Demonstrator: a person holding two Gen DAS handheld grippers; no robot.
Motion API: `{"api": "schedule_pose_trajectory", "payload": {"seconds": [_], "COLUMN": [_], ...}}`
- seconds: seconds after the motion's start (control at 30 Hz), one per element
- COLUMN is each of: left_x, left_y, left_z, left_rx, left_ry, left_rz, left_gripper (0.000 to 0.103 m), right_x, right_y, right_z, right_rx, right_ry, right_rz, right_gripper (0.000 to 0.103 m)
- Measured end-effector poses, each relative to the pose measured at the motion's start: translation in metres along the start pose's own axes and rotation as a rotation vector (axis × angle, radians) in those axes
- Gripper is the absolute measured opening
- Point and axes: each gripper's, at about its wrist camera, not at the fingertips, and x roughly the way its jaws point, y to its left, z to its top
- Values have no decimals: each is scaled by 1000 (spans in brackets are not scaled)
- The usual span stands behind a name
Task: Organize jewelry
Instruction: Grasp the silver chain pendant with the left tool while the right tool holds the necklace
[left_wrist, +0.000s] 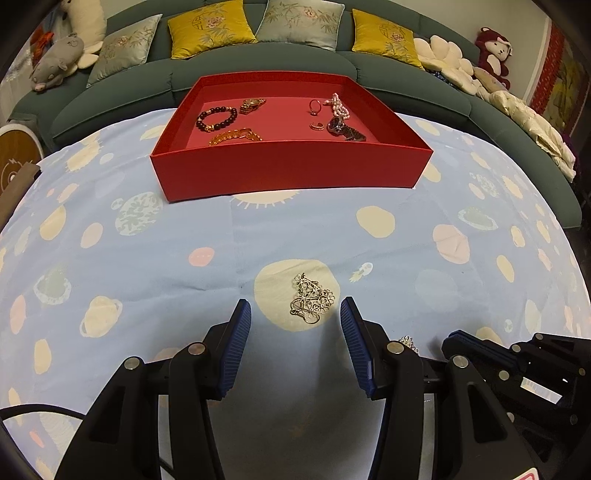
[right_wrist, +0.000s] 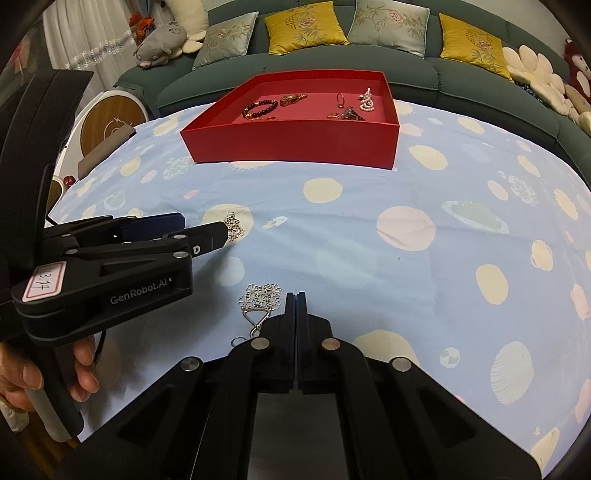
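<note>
A gold flower-pattern earring (left_wrist: 312, 299) lies on the blue spotted cloth between the blue pads of my left gripper (left_wrist: 295, 314), which stands open around it without touching. In the right wrist view that earring (right_wrist: 234, 227) shows at the left gripper's (right_wrist: 203, 226) tips. A second, silvery flower earring (right_wrist: 260, 299) lies just left of my right gripper (right_wrist: 296, 295), whose jaws are shut with nothing seen between them. Its hook runs under the left finger. The red tray (left_wrist: 291, 173) beyond holds a dark bead bracelet (left_wrist: 217, 119), an amber bracelet (left_wrist: 236, 136), watches, rings and a pearl bracelet (left_wrist: 340, 105).
The cloth-covered table (right_wrist: 369, 236) ends at a green sofa (left_wrist: 258, 62) with yellow and grey cushions and plush toys. A round wood-and-white object (right_wrist: 110, 122) stands off the table's left edge. A person's hand (right_wrist: 85, 369) grips the left gripper's handle.
</note>
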Motion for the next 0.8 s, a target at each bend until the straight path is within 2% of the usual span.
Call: {"api": "schedule_pose_trajectory", "payload": {"seconds": [0.1,0.17,0.23,0.3,0.5,0.63,0.8], "left_x": [7,8,9,10,-2,-22,-36], "left_y": [-2,-4,-6,-5,-2,8,20], "left_z": [0,0,1,2,6,13,17], "left_rx": [8,24,34,37,9,-29,-64], "left_ry": [-6,-20,-26,-23,-36,-75,-97], "left_rz": [-2,6,2,-23,-68,-91,-98], "left_gripper": [48,40,20,5,4,4,4], "right_x": [-1,-1,-2,-4,-4,-2,9], "right_y": [-3,-4,-5,-4,2,11,18], "right_z": [-2,-4,-5,-6,-9,-6,0], "right_rx": [4,9,13,11,-2,-13,-20], "right_ry": [6,11,15,14,29,22,30], "right_rz": [13,20,27,32,60,69,64], "right_gripper": [0,0,0,1,5,23,23]}}
